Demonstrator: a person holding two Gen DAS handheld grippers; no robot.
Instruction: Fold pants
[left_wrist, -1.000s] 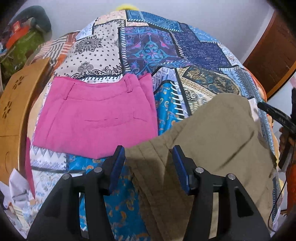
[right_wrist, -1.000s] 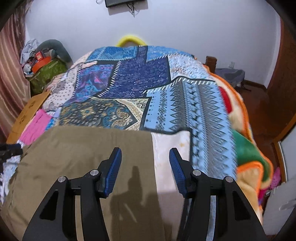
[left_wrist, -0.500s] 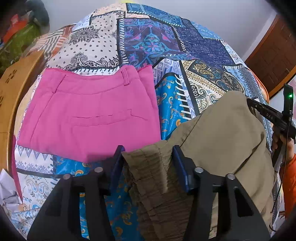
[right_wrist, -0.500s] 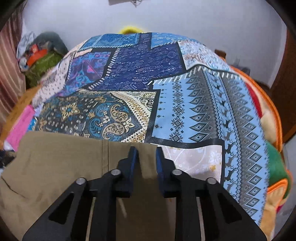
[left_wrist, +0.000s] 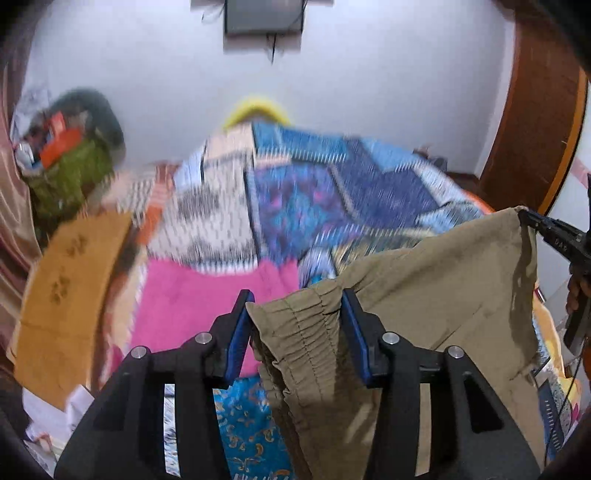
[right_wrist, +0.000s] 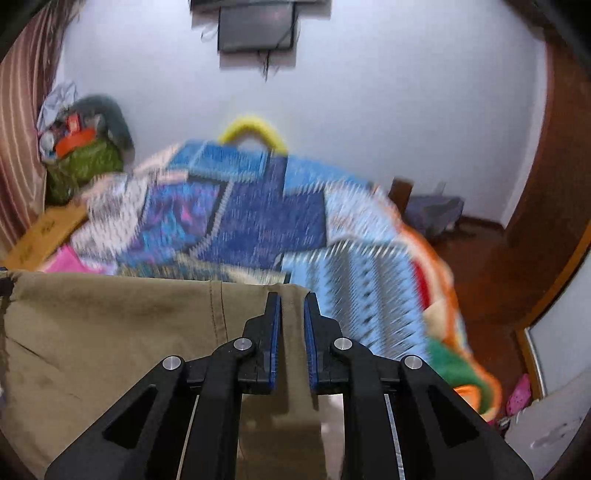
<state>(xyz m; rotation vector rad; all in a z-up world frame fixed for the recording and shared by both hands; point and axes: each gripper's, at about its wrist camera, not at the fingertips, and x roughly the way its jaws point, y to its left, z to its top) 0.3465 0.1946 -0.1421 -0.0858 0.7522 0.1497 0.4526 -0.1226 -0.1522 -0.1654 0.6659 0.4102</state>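
Observation:
The olive-khaki pants (left_wrist: 436, 295) hang lifted above the patchwork bedspread (left_wrist: 325, 192). My left gripper (left_wrist: 297, 314) holds the gathered elastic waistband bunched between its blue pads, jaws still fairly wide. My right gripper (right_wrist: 292, 314) is shut on the far corner of the pants (right_wrist: 129, 332), jaws nearly together on the fabric edge. The right gripper also shows at the right edge of the left wrist view (left_wrist: 554, 236), pinching that corner.
Folded pink pants (left_wrist: 199, 299) lie on the bed left of the khaki pair. A wooden board (left_wrist: 70, 280) stands at the bed's left side. A green bag with clutter (right_wrist: 81, 162) sits at the far left. A brown door (right_wrist: 546, 221) is right.
Both grippers have risen and tilted up, lifting the khaki pants off the bed. The right gripper shut on the pants' edge earlier and stays shut; the left now grips the waistband.

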